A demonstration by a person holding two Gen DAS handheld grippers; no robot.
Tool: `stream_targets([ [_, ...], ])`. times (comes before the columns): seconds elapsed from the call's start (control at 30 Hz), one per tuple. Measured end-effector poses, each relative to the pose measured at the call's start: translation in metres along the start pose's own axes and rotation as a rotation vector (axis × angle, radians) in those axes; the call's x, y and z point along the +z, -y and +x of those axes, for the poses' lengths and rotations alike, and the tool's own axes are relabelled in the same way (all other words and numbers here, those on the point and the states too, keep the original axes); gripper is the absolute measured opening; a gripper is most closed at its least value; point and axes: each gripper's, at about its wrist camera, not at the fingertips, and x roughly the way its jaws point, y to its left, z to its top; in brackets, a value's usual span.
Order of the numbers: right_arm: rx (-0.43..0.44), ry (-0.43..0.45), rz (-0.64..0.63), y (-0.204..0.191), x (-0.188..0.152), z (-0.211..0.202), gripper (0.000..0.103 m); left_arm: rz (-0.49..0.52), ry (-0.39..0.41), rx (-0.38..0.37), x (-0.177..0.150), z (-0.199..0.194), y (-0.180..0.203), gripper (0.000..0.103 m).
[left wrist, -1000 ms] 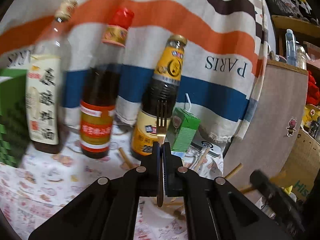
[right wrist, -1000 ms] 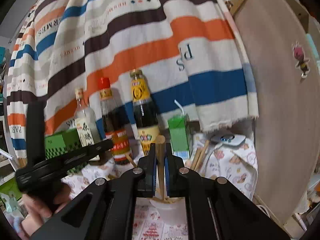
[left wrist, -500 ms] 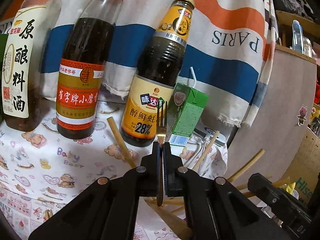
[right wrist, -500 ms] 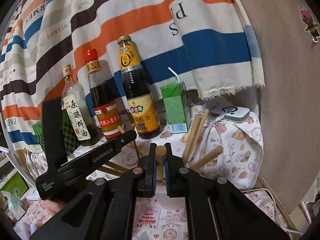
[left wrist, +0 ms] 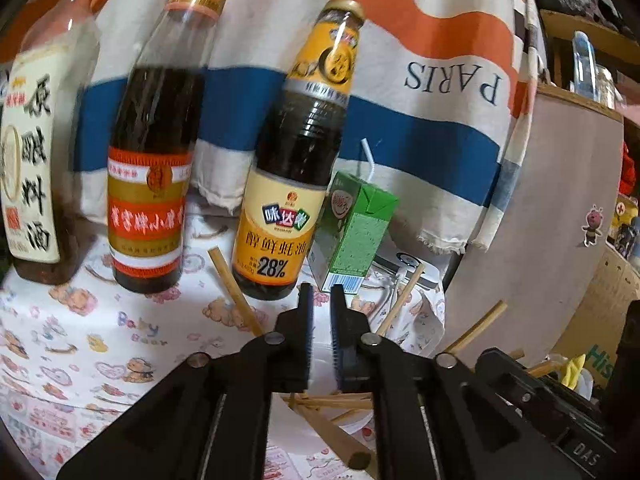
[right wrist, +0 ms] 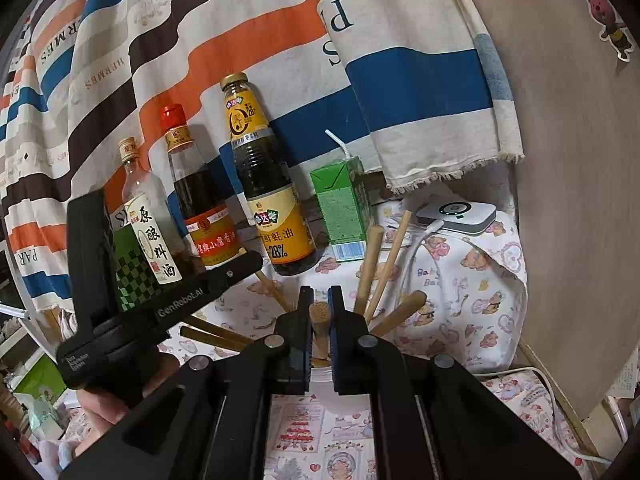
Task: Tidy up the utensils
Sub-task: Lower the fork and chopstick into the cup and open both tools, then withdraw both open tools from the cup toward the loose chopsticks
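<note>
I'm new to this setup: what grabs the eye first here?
Three tall sauce bottles stand in a row before a striped orange, blue and brown cloth, a green juice carton on their right. Up front, the right claw pinches a wooden handle above a white cup bristling with wooden utensils.

I count three sauce bottles standing in a row: a clear cooking wine bottle (right wrist: 145, 216), a red-capped dark bottle (right wrist: 200, 200) and a yellow-labelled oyster sauce bottle (right wrist: 266, 184). There is one green juice carton (right wrist: 344, 208) with one straw (right wrist: 338, 144). One white charger (right wrist: 458, 216) lies on the cloth. At least six wooden utensil handles (right wrist: 370, 264) fan out of one white cup (right wrist: 320, 376) under my tongs.
</note>
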Motion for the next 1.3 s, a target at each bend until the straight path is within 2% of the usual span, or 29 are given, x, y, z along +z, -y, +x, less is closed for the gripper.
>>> stream_targets([
  [0.1, 0.018, -0.011, 0.01, 0.002, 0.001, 0.0, 0.011, 0.038, 0.029, 0.021, 0.005, -0.02, 0.002, 0.028],
  [0.13, 0.018, -0.011, 0.011, 0.002, 0.001, 0.0, 0.014, 0.043, 0.042, 0.026, 0.007, -0.028, 0.002, 0.039],
  [0.17, 0.019, -0.007, 0.012, 0.001, 0.001, -0.002, 0.024, 0.049, 0.059, 0.037, 0.008, -0.039, 0.001, 0.047],
  [0.2, 0.02, 0.005, 0.012, 0.001, 0.002, -0.005, 0.036, 0.057, 0.077, 0.049, 0.009, -0.05, 0.0, 0.049],
  [0.3, 0.029, 0.046, 0.004, -0.003, 0.004, -0.015, 0.049, 0.087, 0.121, 0.112, 0.01, -0.084, -0.003, 0.064],
  [0.37, 0.037, 0.072, 0.003, -0.006, 0.005, -0.023, 0.055, 0.107, 0.142, 0.18, 0.007, -0.105, -0.006, 0.084],
  [0.4, 0.038, 0.089, 0.001, -0.008, 0.005, -0.029, 0.059, 0.121, 0.152, 0.216, 0.004, -0.114, -0.007, 0.087],
  [0.47, 0.042, 0.122, 0.004, -0.014, 0.004, -0.04, 0.062, 0.143, 0.177, 0.249, -0.004, -0.136, -0.012, 0.088],
  [0.6, 0.074, 0.148, -0.005, -0.032, 0.0, -0.055, 0.066, 0.11, 0.185, 0.28, -0.016, -0.174, -0.028, 0.095],
  [0.7, 0.103, 0.14, -0.043, -0.048, -0.007, -0.058, 0.068, 0.137, 0.21, 0.332, -0.027, -0.198, -0.031, 0.101],
  [0.77, 0.106, 0.127, -0.062, -0.057, -0.012, -0.056, 0.068, 0.14, 0.2, 0.379, -0.034, -0.208, -0.033, 0.102],
  [0.87, 0.127, 0.075, -0.069, -0.067, -0.021, -0.047, 0.069, 0.138, 0.202, 0.414, -0.045, -0.222, -0.034, 0.102],
  [1.07, 0.109, 0.014, -0.1, -0.079, -0.038, -0.031, 0.071, 0.163, 0.225, 0.48, -0.071, -0.23, -0.044, 0.102],
  [1.17, 0.106, -0.018, -0.087, -0.079, -0.043, -0.023, 0.072, 0.058, 0.171, 0.476, -0.084, -0.223, -0.064, 0.102],
  [1.23, 0.107, -0.064, -0.074, -0.08, -0.048, -0.013, 0.072, 0.027, 0.135, 0.457, -0.09, -0.216, -0.074, 0.102],
  [1.3, 0.096, -0.095, -0.078, -0.081, -0.053, -0.005, 0.072, 0.038, 0.124, 0.51, -0.094, -0.21, -0.079, 0.102],
])
